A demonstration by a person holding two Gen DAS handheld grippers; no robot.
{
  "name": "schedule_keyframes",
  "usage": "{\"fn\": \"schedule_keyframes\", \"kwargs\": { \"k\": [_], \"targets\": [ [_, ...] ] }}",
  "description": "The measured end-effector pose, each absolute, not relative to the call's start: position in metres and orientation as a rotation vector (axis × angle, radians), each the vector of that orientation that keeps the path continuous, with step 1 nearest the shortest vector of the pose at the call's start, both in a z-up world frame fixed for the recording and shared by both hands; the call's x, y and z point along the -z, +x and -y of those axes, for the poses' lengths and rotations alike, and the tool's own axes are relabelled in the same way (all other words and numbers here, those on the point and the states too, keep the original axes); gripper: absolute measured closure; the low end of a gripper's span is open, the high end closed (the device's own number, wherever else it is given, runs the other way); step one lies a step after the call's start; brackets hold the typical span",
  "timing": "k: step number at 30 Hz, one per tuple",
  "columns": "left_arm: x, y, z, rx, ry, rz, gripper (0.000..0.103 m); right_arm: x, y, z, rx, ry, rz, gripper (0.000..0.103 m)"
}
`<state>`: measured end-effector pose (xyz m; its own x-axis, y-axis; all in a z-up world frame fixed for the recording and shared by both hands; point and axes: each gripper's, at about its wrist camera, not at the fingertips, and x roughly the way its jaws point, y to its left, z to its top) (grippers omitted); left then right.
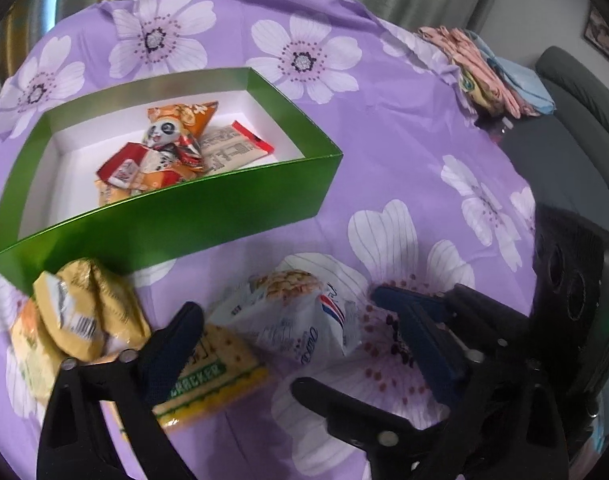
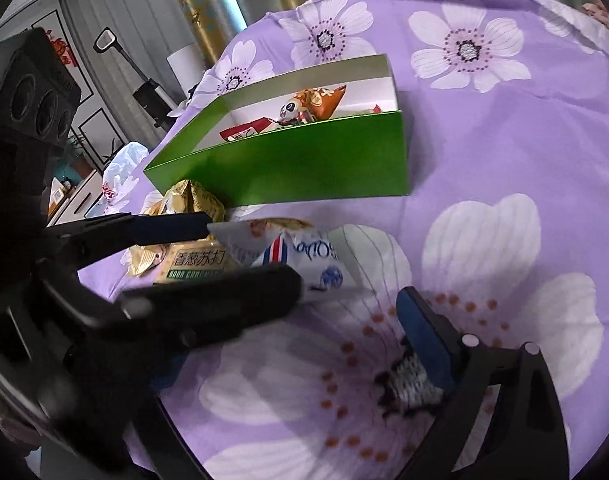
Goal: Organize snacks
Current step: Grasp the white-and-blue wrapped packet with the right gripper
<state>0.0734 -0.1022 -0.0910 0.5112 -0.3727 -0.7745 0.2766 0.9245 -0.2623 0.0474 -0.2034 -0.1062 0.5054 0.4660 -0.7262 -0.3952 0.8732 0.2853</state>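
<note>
The purple flowered cloth [image 1: 404,152] is spread out as the sorting surface, with the green box [image 1: 208,216] parked upper left of the left wrist view, already holding a few packets. The white snack packet [image 1: 304,316] is left loose at bottom centre, so the left gripper [image 1: 284,304] is brought around it, fingers spread wide; the right gripper [image 2: 344,280] is also held spread, gripping nothing.

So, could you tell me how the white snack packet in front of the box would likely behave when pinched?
The white snack packet looks puffed and crinkled, so it probably yields and feels light. Its glossy film may slip. The crackers pictured suggest fragile contents.
</note>
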Motion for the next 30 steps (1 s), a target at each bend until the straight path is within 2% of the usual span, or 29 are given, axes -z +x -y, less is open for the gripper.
{"fn": "schedule_keyframes", "kwargs": {
  "k": [1, 5, 7, 9, 11, 12, 17, 25, 30],
  "targets": [
    [0.093, 0.075, 0.103, 0.390, -0.107, -0.964, 0.017, 0.109, 0.052, 0.202, -0.528, 0.090, -0.915, 0.012],
    [0.099, 0.081, 0.102, 0.385, -0.102, -0.983, 0.024, 0.114, 0.062, 0.199, -0.568, 0.102, -0.944, 0.019],
    [0.102, 0.084, 0.100, 0.391, -0.116, -0.997, 0.036, 0.116, 0.065, 0.198, -0.575, 0.096, -0.954, 0.029],
    [0.104, 0.085, 0.099, 0.388, -0.112, -1.003, 0.039, 0.117, 0.067, 0.196, -0.591, 0.095, -0.964, 0.035],
    [0.104, 0.086, 0.097, 0.392, -0.118, -1.001, 0.042, 0.118, 0.068, 0.194, -0.590, 0.080, -0.974, 0.036],
    [0.104, 0.086, 0.097, 0.392, -0.120, -1.000, 0.046, 0.118, 0.068, 0.193, -0.591, 0.073, -0.974, 0.040],
    [0.102, 0.086, 0.098, 0.395, -0.103, -0.987, 0.048, 0.112, 0.065, 0.186, -0.620, 0.033, -0.958, 0.054],
    [0.090, 0.080, 0.095, 0.409, -0.118, -0.957, 0.049, 0.105, 0.059, 0.184, -0.616, 0.016, -0.933, 0.055],
    [0.067, 0.070, 0.092, 0.424, -0.126, -0.902, 0.049, 0.082, 0.050, 0.182, -0.606, -0.020, -0.880, 0.055]
  ]
}}
